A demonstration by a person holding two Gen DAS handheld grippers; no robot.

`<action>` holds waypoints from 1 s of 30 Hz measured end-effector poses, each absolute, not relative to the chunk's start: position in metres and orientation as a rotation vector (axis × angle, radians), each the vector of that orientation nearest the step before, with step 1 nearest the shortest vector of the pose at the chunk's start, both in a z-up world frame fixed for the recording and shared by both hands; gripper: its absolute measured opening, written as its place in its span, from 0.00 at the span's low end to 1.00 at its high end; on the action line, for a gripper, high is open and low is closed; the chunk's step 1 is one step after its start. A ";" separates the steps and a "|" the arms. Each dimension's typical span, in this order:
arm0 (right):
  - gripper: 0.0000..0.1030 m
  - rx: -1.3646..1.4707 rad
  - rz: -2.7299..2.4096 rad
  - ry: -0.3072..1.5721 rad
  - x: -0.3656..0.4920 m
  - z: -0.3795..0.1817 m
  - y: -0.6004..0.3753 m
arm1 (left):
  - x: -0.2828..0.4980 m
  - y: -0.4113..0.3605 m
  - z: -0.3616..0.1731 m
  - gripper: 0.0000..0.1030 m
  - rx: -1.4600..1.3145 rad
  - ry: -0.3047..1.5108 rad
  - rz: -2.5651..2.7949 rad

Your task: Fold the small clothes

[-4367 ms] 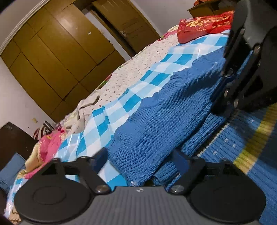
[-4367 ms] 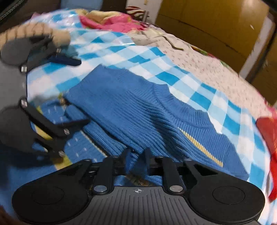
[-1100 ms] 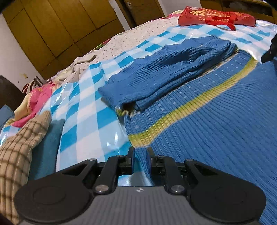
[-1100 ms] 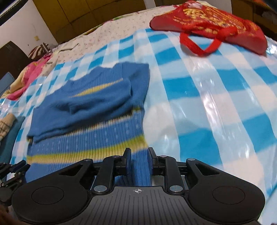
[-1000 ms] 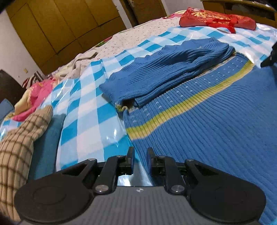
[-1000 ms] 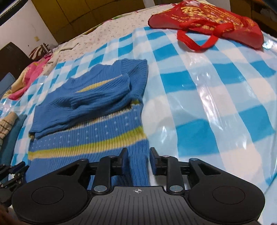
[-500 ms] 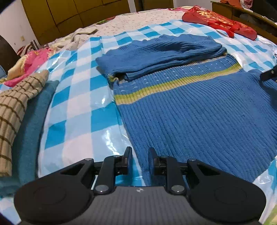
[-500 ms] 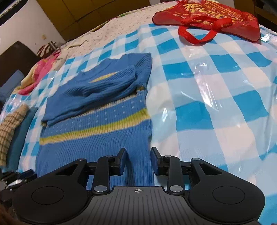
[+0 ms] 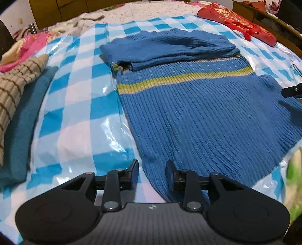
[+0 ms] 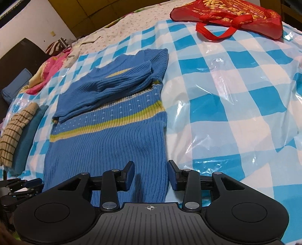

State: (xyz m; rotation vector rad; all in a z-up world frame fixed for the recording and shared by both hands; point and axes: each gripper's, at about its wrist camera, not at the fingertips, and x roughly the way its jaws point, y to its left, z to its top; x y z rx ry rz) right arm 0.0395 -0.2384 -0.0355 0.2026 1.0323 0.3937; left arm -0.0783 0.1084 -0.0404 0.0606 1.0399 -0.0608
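Observation:
A blue ribbed sweater point(image 9: 198, 105) with a yellow-green stripe lies flat on the blue and white checked plastic sheet point(image 9: 79, 105); both sleeves are folded across its chest. It also shows in the right wrist view point(image 10: 107, 135). My left gripper point(image 9: 152, 174) is open over the sweater's bottom left hem corner, with the hem edge between the jaws. My right gripper point(image 10: 151, 174) is open over the bottom right hem corner. The right gripper's tip point(image 9: 291, 90) shows at the left view's right edge, and the left gripper point(image 10: 20, 188) at the right view's lower left.
A folded teal garment point(image 9: 20, 120) with a beige striped one point(image 9: 17, 83) on top lies left of the sweater. A red bag point(image 10: 232, 17) lies at the far right. Pink bedding point(image 9: 24, 47) and brown wardrobes point(image 9: 47, 7) are at the back.
Both grippers have drawn back along the sweater to its bottom hem and opened wider. The sweater lies flat and unmoved.

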 end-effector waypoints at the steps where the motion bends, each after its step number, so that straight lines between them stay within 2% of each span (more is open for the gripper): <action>1: 0.36 0.197 0.397 1.032 0.038 -0.035 -0.238 | -0.079 0.107 -0.040 0.43 0.061 1.046 -0.065; 5: 0.36 0.205 0.394 1.020 0.035 -0.033 -0.241 | -0.081 0.102 -0.041 0.46 0.074 1.057 -0.063; 16: 0.36 0.267 0.371 0.976 0.030 -0.032 -0.255 | -0.082 0.100 -0.039 0.47 -0.008 1.070 -0.077; 21: 0.36 0.263 0.365 0.967 0.030 -0.030 -0.259 | -0.085 0.097 -0.039 0.45 -0.007 1.064 -0.075; 25: 0.36 0.260 0.361 0.968 0.029 -0.032 -0.260 | -0.087 0.098 -0.039 0.35 -0.029 1.057 -0.077; 30: 0.37 0.248 0.371 0.983 0.031 -0.035 -0.260 | -0.084 0.098 -0.042 0.34 -0.043 1.068 -0.076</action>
